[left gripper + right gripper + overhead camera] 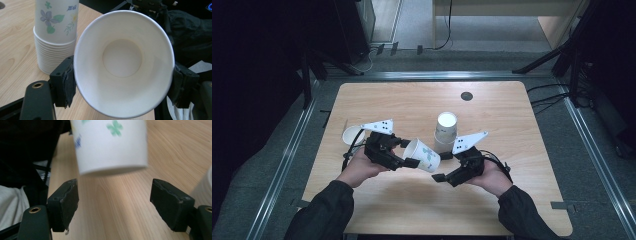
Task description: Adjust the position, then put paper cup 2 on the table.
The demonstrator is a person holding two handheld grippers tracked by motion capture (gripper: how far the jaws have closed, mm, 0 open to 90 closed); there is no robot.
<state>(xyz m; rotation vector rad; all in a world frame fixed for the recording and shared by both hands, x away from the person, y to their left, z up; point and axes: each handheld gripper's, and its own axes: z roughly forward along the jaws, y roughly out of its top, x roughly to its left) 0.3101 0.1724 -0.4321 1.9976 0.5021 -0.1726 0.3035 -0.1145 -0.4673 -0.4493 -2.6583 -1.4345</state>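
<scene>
A white paper cup (423, 155) with small green and blue flower prints on its outer wall is held tipped on its side above the wooden surface (412, 100), its open mouth turned toward the left claw (404, 153) and its base toward the right claw (443, 166). Its rim is pinched between the left claw's pads; the inside is seen to be plain white and empty. A stack of matching cups (445, 131) is stood upside down just behind it, flower print on the outermost cup. Another white cup (352, 135) is seen behind the left hand.
</scene>
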